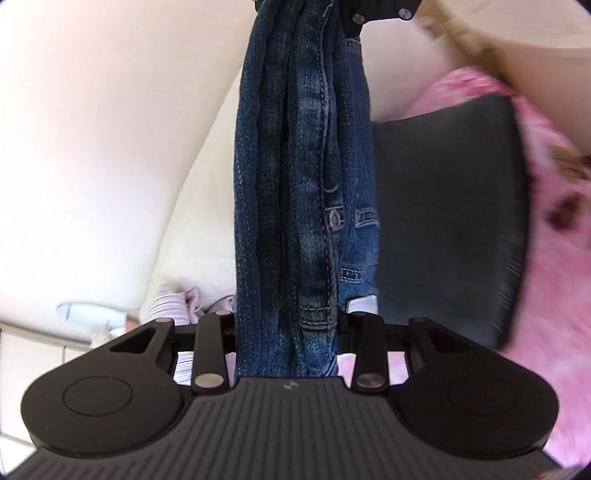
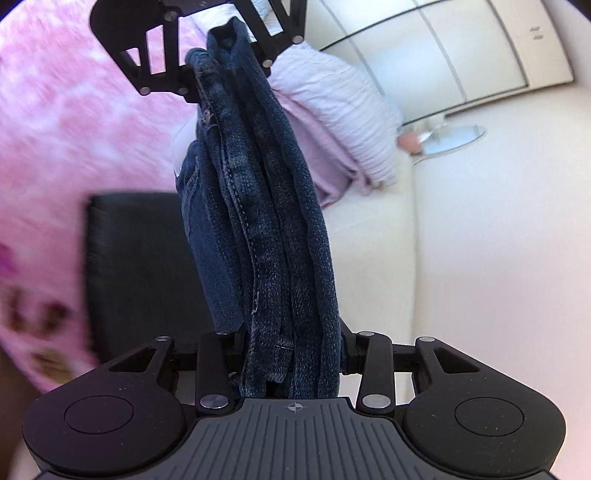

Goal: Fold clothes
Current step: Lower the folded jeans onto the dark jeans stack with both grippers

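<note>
A bunched pair of dark blue jeans is stretched in the air between my two grippers. In the left wrist view my left gripper is shut on one end of the denim, which hides its pads. The cloth runs up to the right gripper at the top edge. In the right wrist view the jeans leave my right gripper, which is shut on that end. They reach the left gripper at the upper left.
Under the jeans lies a black square pad on a pink patterned blanket. A striped pink-and-white garment lies on a cream cushioned surface. White cupboard doors stand beyond.
</note>
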The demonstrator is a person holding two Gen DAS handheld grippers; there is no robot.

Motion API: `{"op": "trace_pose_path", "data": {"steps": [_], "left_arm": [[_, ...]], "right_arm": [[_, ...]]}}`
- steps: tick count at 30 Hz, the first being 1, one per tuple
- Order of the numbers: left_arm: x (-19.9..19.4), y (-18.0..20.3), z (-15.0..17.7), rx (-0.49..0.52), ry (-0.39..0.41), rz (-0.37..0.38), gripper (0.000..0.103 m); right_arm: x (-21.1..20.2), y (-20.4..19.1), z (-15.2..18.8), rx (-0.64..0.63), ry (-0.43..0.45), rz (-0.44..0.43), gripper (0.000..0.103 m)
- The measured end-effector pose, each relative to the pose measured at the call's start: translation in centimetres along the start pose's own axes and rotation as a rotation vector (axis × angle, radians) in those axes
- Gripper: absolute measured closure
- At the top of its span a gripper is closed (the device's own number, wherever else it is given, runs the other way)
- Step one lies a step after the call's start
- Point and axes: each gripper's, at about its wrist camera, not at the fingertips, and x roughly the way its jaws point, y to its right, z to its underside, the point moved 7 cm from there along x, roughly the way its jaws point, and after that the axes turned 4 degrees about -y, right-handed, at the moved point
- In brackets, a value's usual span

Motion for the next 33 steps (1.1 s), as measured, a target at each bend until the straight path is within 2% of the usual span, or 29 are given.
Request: {"op": "trace_pose_path", "data": {"steps": [3, 5, 6, 8, 9, 11, 16, 19, 22, 25, 30, 33], "left_arm": [[4.7, 4.4, -1.2, -0.017, -0.034, -0.001, 0.070], [7.7, 9.8, -1.3, 0.019, -0.057, 0.053, 0.064], [9.0, 12.7, -1.1, 0.049, -0.068, 0.104, 0.062], [9.3, 14.6, -0.6, 0.047, -0.061, 0.084, 0.062], [9.3, 15.5, -0.4, 0.045, -0.057, 0.071, 0.062], [9.4, 17.1, 0.1, 0.041, -0.049, 0.045, 0.060], [7.7, 17.1, 1.9, 0.083, -0.029, 0.043, 0.057], [8.2, 16.9, 2.1, 0.072, -0.020, 0.084, 0.060], [8.3, 16.2, 2.2, 0.081, -0.004, 0.090, 0.064], [7.6, 15.7, 3.0, 0.059, 0.017, 0.063, 0.066], [8.3, 18.0, 4.1, 0.081, 0.017, 0.054, 0.067], [8.4, 17.6, 3.9, 0.066, 0.003, 0.056, 0.066]], "right_arm": [[4.7, -1.9, 3.1, -0.004, 0.042, 0.040, 0.064], [8.1, -5.6, 5.4, 0.005, 0.039, -0.017, 0.064], [9.8, -8.0, 6.6, 0.002, 0.033, -0.065, 0.064], [12.6, -12.6, 8.5, -0.019, 0.003, -0.190, 0.064], [13.3, -14.1, 9.1, -0.024, 0.002, -0.220, 0.064], [12.8, -14.8, 9.6, -0.017, 0.031, -0.179, 0.063], [10.7, -14.3, 10.7, -0.062, 0.035, -0.125, 0.060], [9.6, -14.3, 11.4, -0.090, 0.011, -0.117, 0.060], [9.7, -12.8, 11.7, 0.003, -0.014, -0.173, 0.063], [8.7, -11.5, 11.1, 0.062, -0.027, -0.173, 0.064], [7.1, -14.9, 10.5, 0.061, -0.043, -0.192, 0.064], [7.2, -14.7, 10.3, 0.060, -0.047, -0.191, 0.064]]}}
